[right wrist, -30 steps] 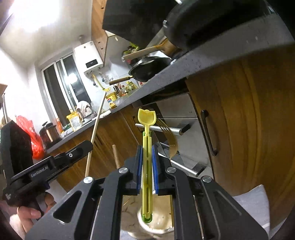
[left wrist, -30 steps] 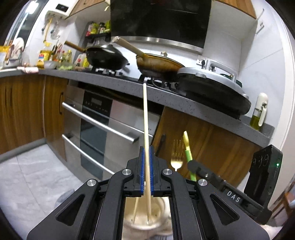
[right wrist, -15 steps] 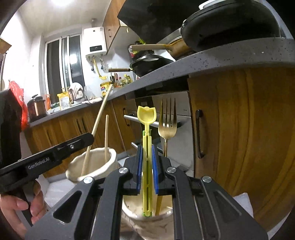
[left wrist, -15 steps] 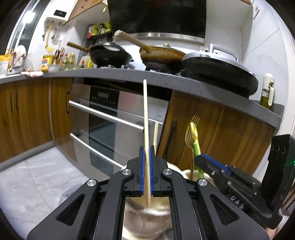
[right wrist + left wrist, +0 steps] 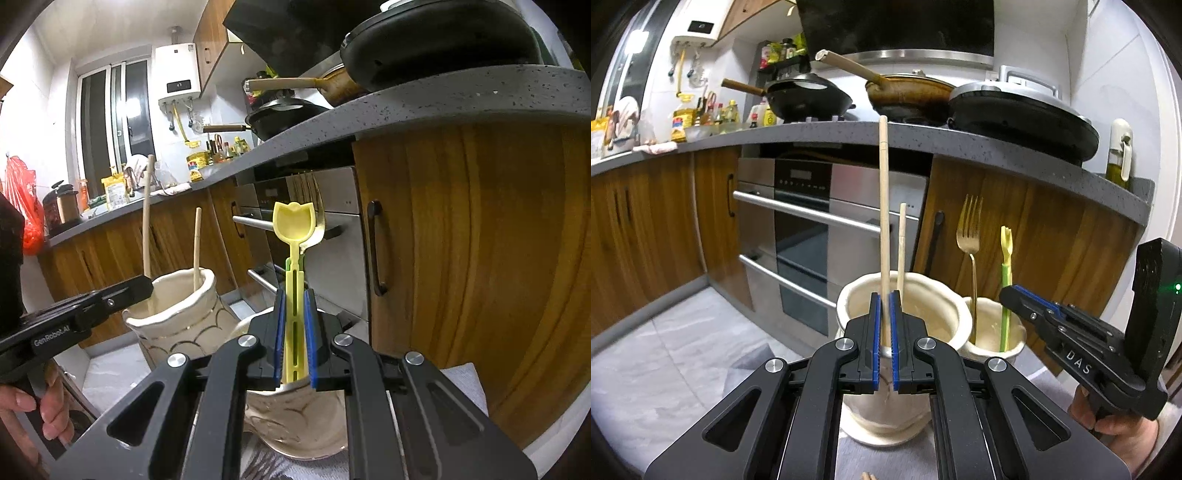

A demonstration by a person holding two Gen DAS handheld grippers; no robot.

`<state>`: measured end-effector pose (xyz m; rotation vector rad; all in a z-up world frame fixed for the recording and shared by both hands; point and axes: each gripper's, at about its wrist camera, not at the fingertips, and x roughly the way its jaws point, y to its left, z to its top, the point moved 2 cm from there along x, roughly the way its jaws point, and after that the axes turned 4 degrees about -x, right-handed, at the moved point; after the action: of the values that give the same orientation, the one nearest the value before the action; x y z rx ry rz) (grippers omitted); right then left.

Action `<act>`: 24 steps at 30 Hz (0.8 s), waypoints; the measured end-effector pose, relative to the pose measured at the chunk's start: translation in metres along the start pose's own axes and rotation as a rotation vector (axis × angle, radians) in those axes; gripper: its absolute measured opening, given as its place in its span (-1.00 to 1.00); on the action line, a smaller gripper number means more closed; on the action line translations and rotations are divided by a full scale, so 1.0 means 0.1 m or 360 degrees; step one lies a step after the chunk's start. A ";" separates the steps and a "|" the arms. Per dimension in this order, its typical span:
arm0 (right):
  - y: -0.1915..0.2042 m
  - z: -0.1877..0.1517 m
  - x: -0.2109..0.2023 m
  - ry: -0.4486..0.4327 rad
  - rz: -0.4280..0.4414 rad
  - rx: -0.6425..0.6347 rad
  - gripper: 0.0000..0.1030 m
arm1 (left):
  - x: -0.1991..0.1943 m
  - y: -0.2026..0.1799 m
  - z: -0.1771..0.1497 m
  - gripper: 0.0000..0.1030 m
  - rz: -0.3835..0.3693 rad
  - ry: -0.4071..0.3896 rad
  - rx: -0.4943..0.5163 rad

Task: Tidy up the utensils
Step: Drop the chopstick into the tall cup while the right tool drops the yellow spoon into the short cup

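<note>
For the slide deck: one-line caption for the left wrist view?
Left gripper shut on a long wooden chopstick, lowering it into the larger cream ceramic holder.

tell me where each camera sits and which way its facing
Left wrist: on the left tool, looking past its chopstick into the big jar toward the oven; the right tool and hand show.
Right wrist: on the right tool, looking along its yellow spoon over the small jar at the cabinets; the left tool and hand show.
Shared: both jars, gold fork, counter.

Left tongs (image 5: 884, 306) gripping chopstick (image 5: 884, 206), lowered into cream jar (image 5: 905, 295)
</note>
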<state>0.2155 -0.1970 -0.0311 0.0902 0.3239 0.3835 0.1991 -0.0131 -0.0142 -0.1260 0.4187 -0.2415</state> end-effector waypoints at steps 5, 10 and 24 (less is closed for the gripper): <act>-0.04 -0.01 -0.02 0.0023 -0.0016 0.0019 -0.81 | -0.01 -0.02 0.01 -0.82 0.0026 0.0003 0.0015; -0.04 -0.02 0.01 0.0059 -0.0032 0.0016 -0.81 | -0.05 0.02 0.02 -0.79 0.0042 -0.0004 -0.0003; -0.10 -0.01 0.02 0.0073 -0.0083 0.0057 -0.43 | -0.17 0.04 0.08 -0.60 0.0047 -0.0049 0.0000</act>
<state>0.2203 -0.2052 -0.0343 0.1077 0.3776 0.3284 0.1877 -0.0043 -0.0011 -0.1230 0.3897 -0.2101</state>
